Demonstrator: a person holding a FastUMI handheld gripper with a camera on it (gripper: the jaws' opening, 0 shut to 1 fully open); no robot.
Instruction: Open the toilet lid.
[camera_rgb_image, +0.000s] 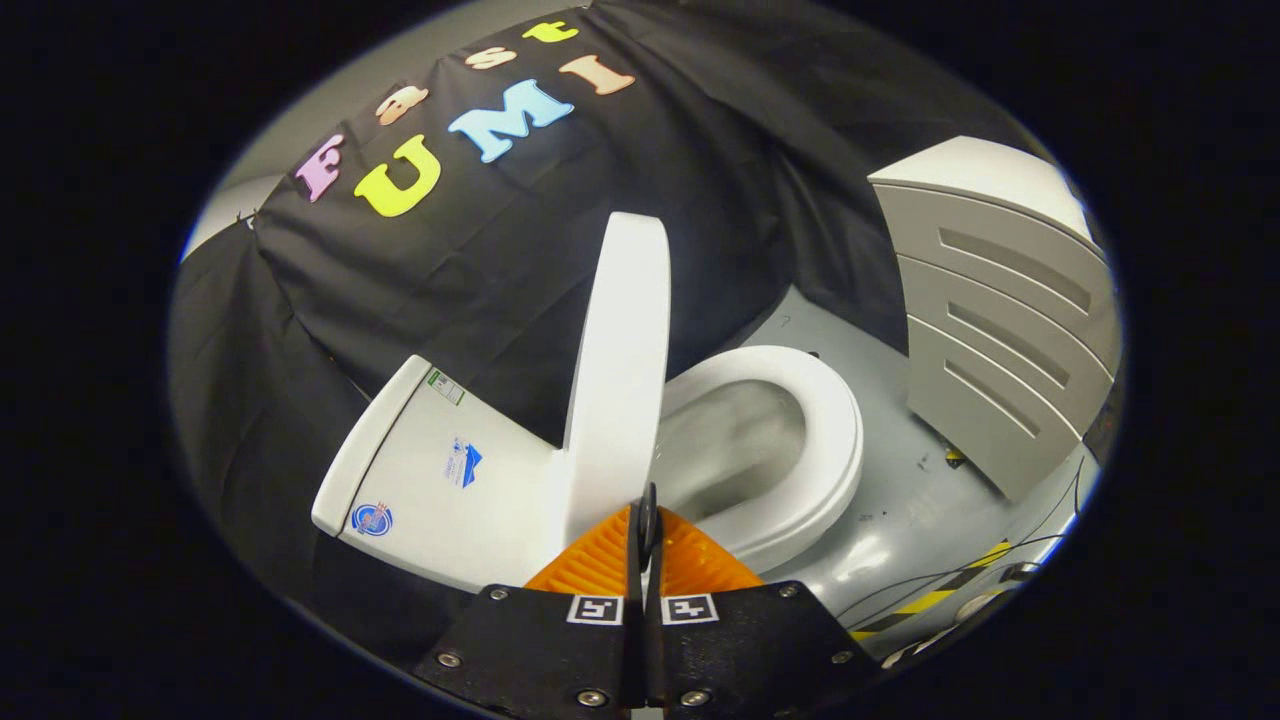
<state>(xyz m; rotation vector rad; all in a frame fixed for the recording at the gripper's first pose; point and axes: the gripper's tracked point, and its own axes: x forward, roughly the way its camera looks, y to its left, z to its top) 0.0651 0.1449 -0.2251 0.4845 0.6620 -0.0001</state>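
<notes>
We see a staged bathroom booth, white toilet (600, 470) on grey floor (900, 510), black cloth wall (500, 260) at twelve o'clock, grey drawer cabinet (1000, 310) at two o'clock.

Evenly lit, sharp centre, glare on floor (900, 520), fisheye-bent edges.

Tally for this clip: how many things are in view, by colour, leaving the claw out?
White: 1, the toilet, its lid raised upright.
Grey: 1, the drawer cabinet beyond the bowl.
Yellow and black: 1, the striped tape on the floor.
Total: 3.
The claw is shut, empty, just short of the lid's edge.
</notes>
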